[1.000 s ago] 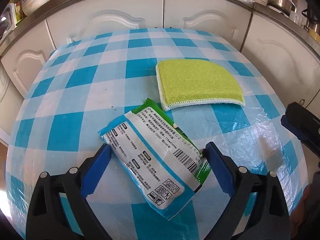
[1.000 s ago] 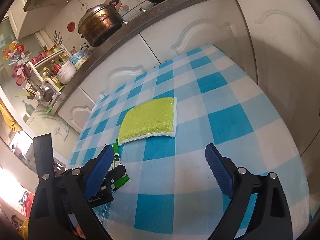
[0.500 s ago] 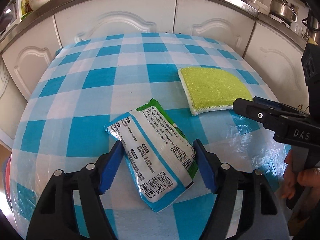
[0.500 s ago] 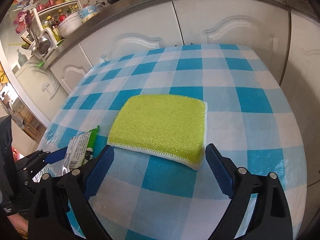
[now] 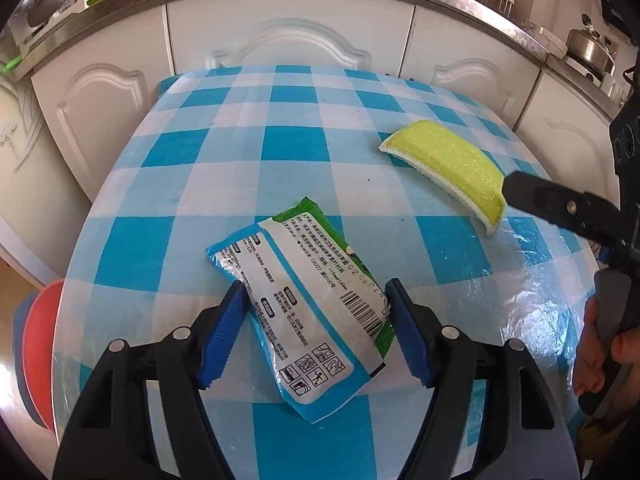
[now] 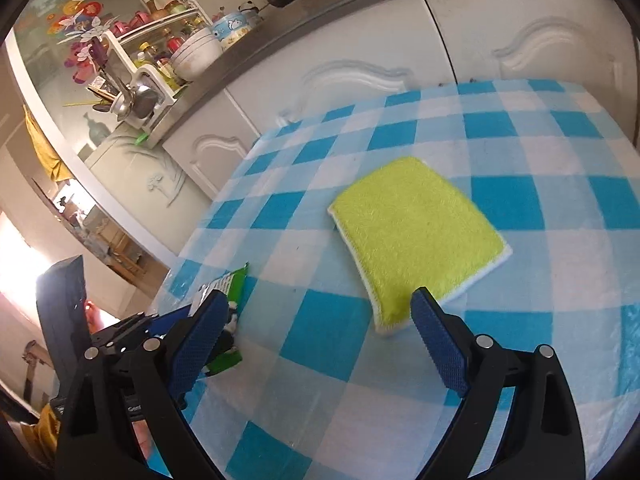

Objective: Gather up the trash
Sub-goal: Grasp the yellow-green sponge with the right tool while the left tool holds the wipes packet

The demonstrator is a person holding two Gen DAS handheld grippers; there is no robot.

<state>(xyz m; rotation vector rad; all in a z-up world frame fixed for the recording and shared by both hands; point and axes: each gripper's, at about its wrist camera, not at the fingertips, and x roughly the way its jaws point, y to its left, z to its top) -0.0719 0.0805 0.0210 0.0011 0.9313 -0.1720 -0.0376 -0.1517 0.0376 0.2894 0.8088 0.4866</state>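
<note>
Left gripper (image 5: pixel 316 312): my jaws, just narrowed, clamp the packet (image 5: pixel 298 300) on the table (image 5: pixel 240 168). Right gripper (image 6: pixel 320 320): jaws apart, nearing the sponge (image 6: pixel 416 236).

Yellow-green sponge (image 6: pixel 416 236) (white-edged) on blue-and-white checked tablecloth (image 5: pixel 224 184).

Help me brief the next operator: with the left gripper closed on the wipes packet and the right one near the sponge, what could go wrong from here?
The left gripper pinches only the near half of the glossy wipes packet; the free end could sag or slip out. The right gripper is open, its fingertip overlapping the yellow sponge corner, and may nudge the sponge instead of straddling it.
</note>
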